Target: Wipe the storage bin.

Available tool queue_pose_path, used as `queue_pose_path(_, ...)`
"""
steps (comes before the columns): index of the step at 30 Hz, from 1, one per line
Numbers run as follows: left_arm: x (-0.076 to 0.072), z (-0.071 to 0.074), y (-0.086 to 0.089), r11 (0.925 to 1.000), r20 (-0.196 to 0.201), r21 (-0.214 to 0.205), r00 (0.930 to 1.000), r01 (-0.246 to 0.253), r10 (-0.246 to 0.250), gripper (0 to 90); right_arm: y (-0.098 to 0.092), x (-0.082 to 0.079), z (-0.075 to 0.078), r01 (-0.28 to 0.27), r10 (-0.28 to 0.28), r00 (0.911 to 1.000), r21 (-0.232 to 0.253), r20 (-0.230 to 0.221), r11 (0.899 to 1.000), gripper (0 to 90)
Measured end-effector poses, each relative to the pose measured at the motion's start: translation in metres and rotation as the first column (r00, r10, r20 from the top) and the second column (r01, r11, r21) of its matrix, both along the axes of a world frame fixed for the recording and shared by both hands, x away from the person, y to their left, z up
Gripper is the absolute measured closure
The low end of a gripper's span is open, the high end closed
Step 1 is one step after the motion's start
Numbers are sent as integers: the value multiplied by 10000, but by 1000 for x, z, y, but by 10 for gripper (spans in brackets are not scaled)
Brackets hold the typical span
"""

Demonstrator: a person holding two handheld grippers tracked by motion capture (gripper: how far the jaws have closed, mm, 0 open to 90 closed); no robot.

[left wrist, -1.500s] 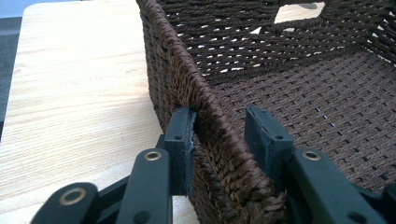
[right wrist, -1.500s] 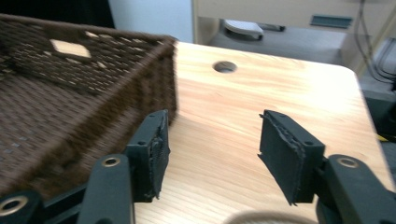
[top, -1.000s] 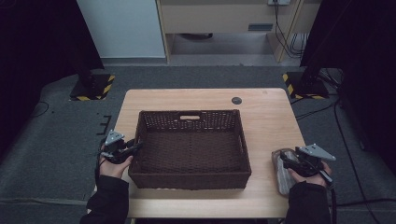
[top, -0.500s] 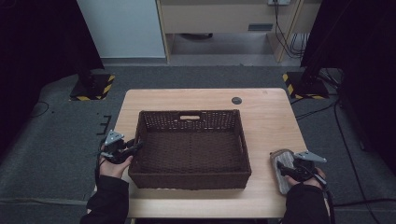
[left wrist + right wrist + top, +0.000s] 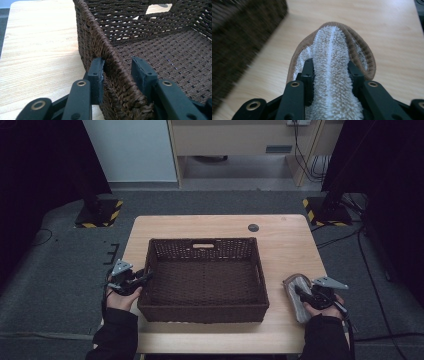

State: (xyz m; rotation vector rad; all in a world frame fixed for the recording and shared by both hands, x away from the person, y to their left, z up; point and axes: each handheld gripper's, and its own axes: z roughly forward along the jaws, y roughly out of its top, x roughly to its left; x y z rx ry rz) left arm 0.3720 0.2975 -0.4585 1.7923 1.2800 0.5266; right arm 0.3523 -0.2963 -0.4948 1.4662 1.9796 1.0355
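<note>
**Slipper and basket gripped**

The fleecy slipper (image 5: pixel 334 75) is pinched between the jaws of the right gripper (image 5: pixel 332 75), which have just been closing. The basket (image 5: pixel 110 62) wall is clamped by the left gripper (image 5: pixel 120 72), beside the table (image 5: pixel 285 240) edge.

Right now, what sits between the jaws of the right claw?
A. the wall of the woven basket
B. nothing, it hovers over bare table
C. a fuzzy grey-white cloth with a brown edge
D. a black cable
C: in the right gripper view the right claw has just closed its jaws against both sides of the fuzzy cloth lying on the table.
</note>
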Motion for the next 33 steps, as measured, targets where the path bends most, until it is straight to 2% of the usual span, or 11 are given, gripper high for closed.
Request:
queue_pose_path(1,0,0,0,10000,0,0,10000,0,0,617,0,0,0,0,0,10000,0,0,10000,669)
queue_pose_path(3,0,0,0,10000,-1,-6,10000,4,-4,617,4,1,7,-274,249,9984,503,509,9984,669)
queue_pose_path(6,0,0,0,10000,-2,12,10000,23,-23,617,8,5,15,-434,343,9947,930,973,9947,669)
queue_pose_path(7,0,0,0,10000,-2,12,10000,23,-23,618,8,5,15,-434,343,9947,930,973,9947,669)
queue_pose_path(9,0,0,0,10000,-5,15,10000,36,-36,617,12,9,21,-579,395,9903,1372,1329,9889,669)
queue_pose_path(13,0,0,0,10000,-2,19,10000,37,-37,618,16,14,28,-785,518,9846,1579,1668,9843,669)
queue_pose_path(15,0,0,0,10000,0,29,10000,45,-45,618,22,20,37,-972,597,9776,1810,2019,9787,669)
queue_pose_path(18,1,0,0,10000,4,55,10000,61,-61,618,26,24,41,-1088,660,9739,1917,2171,9754,669)
queue_pose_path(25,2,0,0,9999,-6,54,9999,102,-102,618,41,42,61,-1403,720,9574,2328,2795,9624,669)
queue_pose_path(30,2,0,0,9999,-9,43,9999,114,-114,618,48,56,65,-1469,716,9538,2452,2917,9583,669)
queue_pose_path(33,2,0,0,9999,-6,31,9999,122,-122,618,50,61,66,-1462,707,9527,2417,2957,9593,668)
